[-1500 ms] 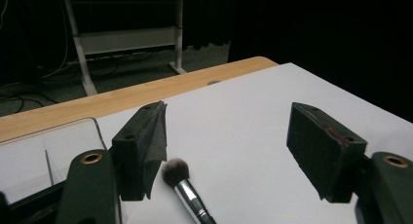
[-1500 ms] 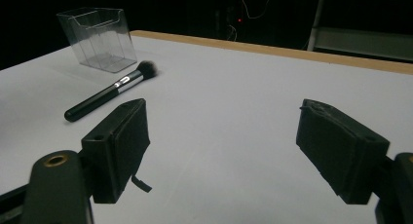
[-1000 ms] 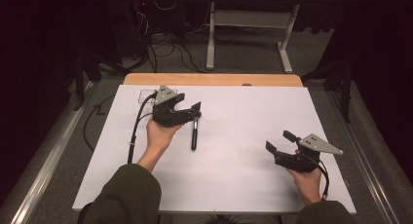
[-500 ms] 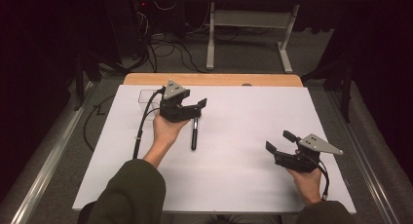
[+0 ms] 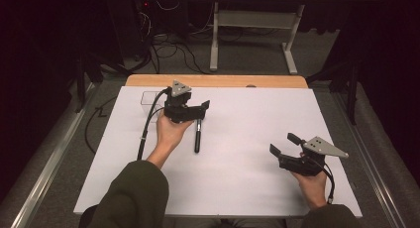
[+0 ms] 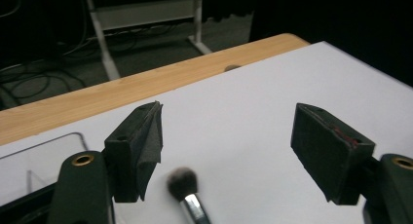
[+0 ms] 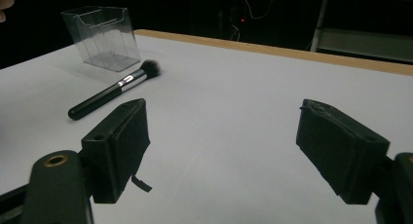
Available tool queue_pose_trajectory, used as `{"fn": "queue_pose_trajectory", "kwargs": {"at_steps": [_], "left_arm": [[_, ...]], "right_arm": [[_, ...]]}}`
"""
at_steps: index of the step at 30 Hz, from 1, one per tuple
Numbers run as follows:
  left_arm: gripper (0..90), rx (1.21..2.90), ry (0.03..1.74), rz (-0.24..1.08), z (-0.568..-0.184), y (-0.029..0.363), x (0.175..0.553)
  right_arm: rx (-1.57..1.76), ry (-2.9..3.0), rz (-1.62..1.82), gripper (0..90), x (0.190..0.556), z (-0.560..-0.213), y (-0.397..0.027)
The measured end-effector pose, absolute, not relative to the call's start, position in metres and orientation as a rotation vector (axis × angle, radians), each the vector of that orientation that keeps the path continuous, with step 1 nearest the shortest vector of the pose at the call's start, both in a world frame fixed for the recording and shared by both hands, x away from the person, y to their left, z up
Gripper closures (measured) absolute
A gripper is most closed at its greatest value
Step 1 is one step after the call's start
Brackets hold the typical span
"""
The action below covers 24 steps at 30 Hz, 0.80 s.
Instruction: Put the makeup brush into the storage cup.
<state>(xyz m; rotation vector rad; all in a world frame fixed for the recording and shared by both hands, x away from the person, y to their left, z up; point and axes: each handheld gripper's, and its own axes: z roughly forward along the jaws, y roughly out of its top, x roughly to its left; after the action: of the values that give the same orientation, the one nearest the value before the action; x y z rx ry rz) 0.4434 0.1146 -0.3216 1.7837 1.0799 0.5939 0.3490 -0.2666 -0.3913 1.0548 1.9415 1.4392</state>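
2 grippers | left gripper (image 5: 198, 109) jaws just opening, over brush (image 5: 197, 137), empty | right gripper (image 5: 282, 144) agape, empty

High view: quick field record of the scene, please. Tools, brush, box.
left tool: open, jaws have just been opening, above the brush, no contact seen
right tool: open, holds nothing, over the white sheet
brush: lies flat, bristles toward the far edge
clear box: upright, beside the bristle end
white sheet: covers the table
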Motion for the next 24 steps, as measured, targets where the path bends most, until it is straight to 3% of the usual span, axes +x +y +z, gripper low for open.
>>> {"fn": "queue_pose_trajectory", "kwargs": {"at_steps": [24], "left_arm": [[29.2,1.978,1.215,0.495,-0.313,0.108,0.459]], "right_arm": [[1.054,1.942,1.443,21.3,0.350,-0.391,-0.267]]}}
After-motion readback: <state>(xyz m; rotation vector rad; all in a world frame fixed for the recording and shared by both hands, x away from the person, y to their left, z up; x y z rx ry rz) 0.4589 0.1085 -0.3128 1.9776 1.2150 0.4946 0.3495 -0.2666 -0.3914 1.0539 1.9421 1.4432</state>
